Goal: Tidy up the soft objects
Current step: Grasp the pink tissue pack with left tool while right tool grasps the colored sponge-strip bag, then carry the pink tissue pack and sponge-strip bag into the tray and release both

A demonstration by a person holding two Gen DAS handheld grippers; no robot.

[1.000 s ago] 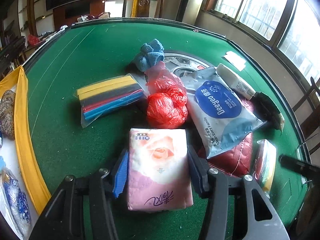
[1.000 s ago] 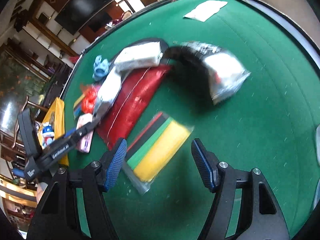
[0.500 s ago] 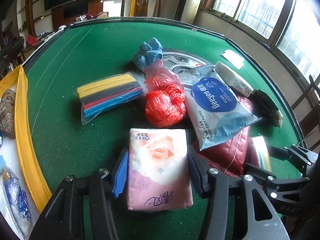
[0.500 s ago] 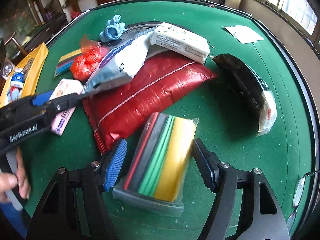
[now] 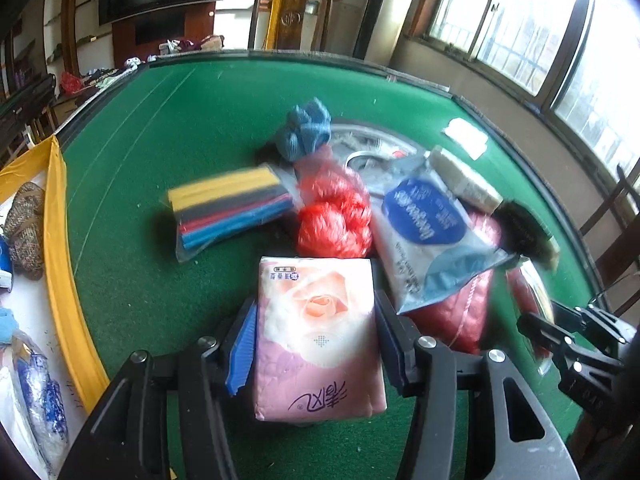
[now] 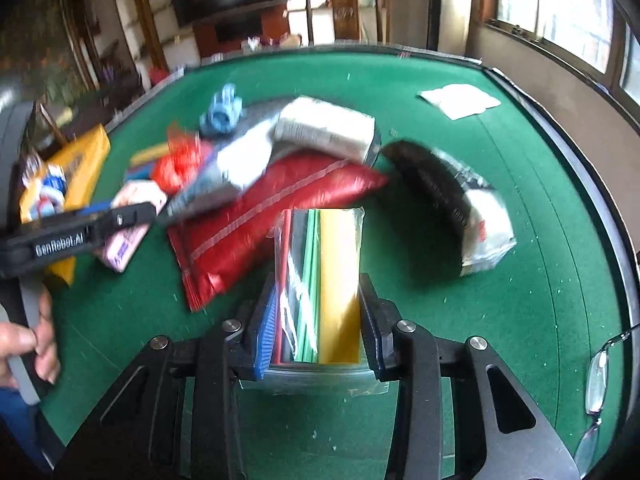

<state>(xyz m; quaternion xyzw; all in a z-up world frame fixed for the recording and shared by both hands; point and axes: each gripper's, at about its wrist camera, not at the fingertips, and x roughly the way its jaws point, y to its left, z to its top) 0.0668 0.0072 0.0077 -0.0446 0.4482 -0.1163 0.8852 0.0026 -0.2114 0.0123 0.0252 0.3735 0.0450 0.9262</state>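
Right hand-held gripper (image 6: 318, 328) pinches the striped pack (image 6: 320, 280) (right view); left (image 5: 316, 332) clamps tissues (image 5: 318, 340).

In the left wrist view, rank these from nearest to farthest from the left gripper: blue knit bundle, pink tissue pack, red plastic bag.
1. pink tissue pack: between the fingers of the left gripper.
2. red plastic bag: just beyond the pack, centre.
3. blue knit bundle: farthest, behind the bag, mid-table.
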